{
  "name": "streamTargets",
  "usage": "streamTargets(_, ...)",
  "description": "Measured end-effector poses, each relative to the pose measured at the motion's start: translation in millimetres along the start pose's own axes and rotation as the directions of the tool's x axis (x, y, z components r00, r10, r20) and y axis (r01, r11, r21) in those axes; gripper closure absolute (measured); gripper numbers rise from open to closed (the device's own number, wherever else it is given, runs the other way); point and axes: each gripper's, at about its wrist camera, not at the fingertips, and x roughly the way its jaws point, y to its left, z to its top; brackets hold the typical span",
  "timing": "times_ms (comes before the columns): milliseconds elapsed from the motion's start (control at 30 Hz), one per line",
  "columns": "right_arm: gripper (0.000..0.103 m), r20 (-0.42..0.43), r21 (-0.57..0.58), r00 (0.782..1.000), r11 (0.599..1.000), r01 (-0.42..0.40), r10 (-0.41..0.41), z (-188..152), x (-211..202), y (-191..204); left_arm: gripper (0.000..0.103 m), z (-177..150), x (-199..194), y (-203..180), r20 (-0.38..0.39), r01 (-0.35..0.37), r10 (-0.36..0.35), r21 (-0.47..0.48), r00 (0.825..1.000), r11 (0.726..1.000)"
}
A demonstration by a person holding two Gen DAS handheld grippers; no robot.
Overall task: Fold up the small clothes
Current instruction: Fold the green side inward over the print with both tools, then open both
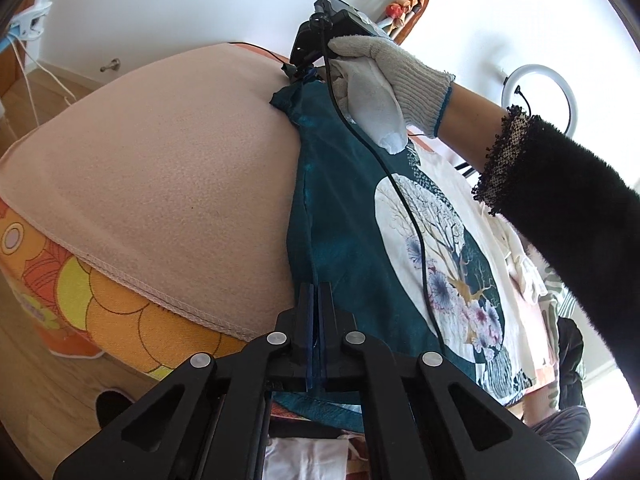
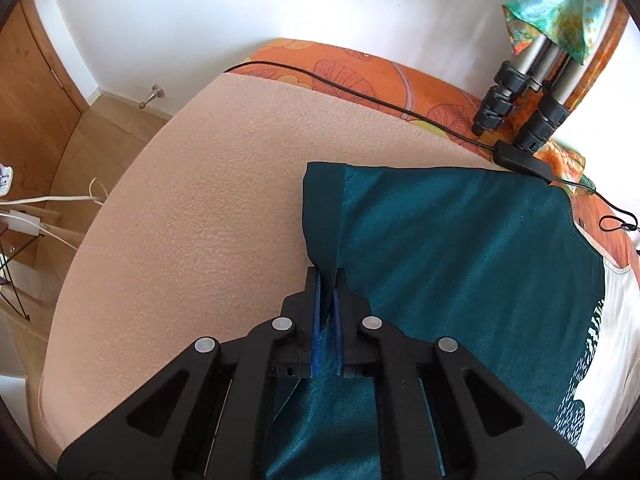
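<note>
Clearly, in the left wrist view, the left gripper [image 1: 319, 300] has its jaws pressed together on the near edge of the teal garment [image 1: 344, 216]; the garment lies stretched along the right side of the pink blanket [image 1: 160, 184], and its white printed panel is visible; at the far end a gloved hand [image 1: 384, 80] holds the right gripper [image 1: 304, 74] on the other corner. In the right wrist view, the right gripper [image 2: 328, 280] is clamped on a raised pleat of the teal garment [image 2: 460, 240] near its hem corner; the rest lies flat on the pink blanket [image 2: 180, 220]. I judge the cloth thin, light and limp, perhaps a little slippery; it is better taken at the corners or the hem, since a grip in the middle would let it sag.
</note>
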Motion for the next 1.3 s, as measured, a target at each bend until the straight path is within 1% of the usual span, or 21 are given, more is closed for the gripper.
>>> streamTargets(200,0.098,0.056,0.034,0.998,0.999,-0.028,0.026,-8,-33,-32,0.103,0,-4,-18,0.013,0.036,-0.037,0.039,0.999,0.999)
streamTargets(333,0.098,0.107,0.081,0.994,0.996,-0.046,0.037,-18,-63,-67,0.103,0,-5,-31,0.01,0.075,-0.075,0.053,0.997,0.996)
streamTargets(433,0.098,0.139,0.114,0.99,0.992,-0.043,0.027,-26,-82,-92,0.103,-3,-3,-47,0.006,0.09,-0.091,0.087,0.996,0.992)
streamTargets(600,0.098,0.174,0.183,0.985,0.983,-0.026,-0.007,-54,-108,-150,0.103,-11,5,-80,-0.022,0.119,-0.117,0.172,0.993,0.978)
streamTargets(733,0.098,0.166,0.247,0.986,0.969,-0.013,-0.029,-79,-113,-192,0.103,-19,18,-97,-0.076,0.162,-0.15,0.197,0.986,0.967)
streamTargets(900,0.098,0.135,0.299,0.99,0.954,0.003,-0.046,-98,-104,-227,0.103,-29,30,-115,-0.119,0.18,-0.155,0.242,0.981,0.953)
streamTargets(933,0.098,0.131,0.309,0.991,0.951,-0.006,-0.036,-100,-102,-233,0.103,-30,33,-118,-0.128,0.181,-0.153,0.249,0.98,0.951)
streamTargets(1000,0.098,0.126,0.324,0.992,0.944,-0.057,0.017,-104,-94,-241,0.103,-32,37,-121,-0.143,0.184,-0.151,0.257,0.978,0.949)
streamTargets(1067,0.098,0.137,0.339,0.99,0.938,-0.064,0.018,-107,-90,-249,0.103,-32,40,-123,-0.161,0.201,-0.163,0.257,0.973,0.945)
streamTargets(1100,0.095,0.135,0.346,0.991,0.936,-0.06,0.013,-108,-88,-251,0.103,-33,41,-124,-0.174,0.216,-0.175,0.261,0.969,0.941)
streamTargets(1133,0.092,0.125,0.353,0.992,0.934,-0.058,0.014,-108,-86,-255,0.103,-34,42,-126,-0.174,0.212,-0.169,0.271,0.97,0.939)
streamTargets(1167,0.079,0.11,0.358,0.994,0.933,-0.044,0.005,-108,-83,-257,0.102,-36,42,-131,-0.168,0.204,-0.16,0.286,0.973,0.936)
streamTargets(1200,0.06,0.097,0.364,0.995,0.931,-0.012,-0.026,-109,-83,-260,0.102,-38,42,-134,-0.173,0.208,-0.161,0.299,0.972,0.931)
streamTargets(1233,0.054,0.098,0.373,0.993,0.928,0.02,-0.061,-111,-85,-263,0.097,-39,44,-137,-0.189,0.222,-0.17,0.305,0.967,0.926)
streamTargets(1267,0.051,0.109,0.379,0.991,0.925,0.034,-0.081,-114,-89,-266,0.086,-40,45,-139,-0.204,0.234,-0.177,0.304,0.963,0.924)
streamTargets(1300,0.051,0.123,0.38,0.989,0.925,0.028,-0.081,-116,-94,-269,0.082,-41,45,-141,-0.215,0.246,-0.186,0.301,0.959,0.921)
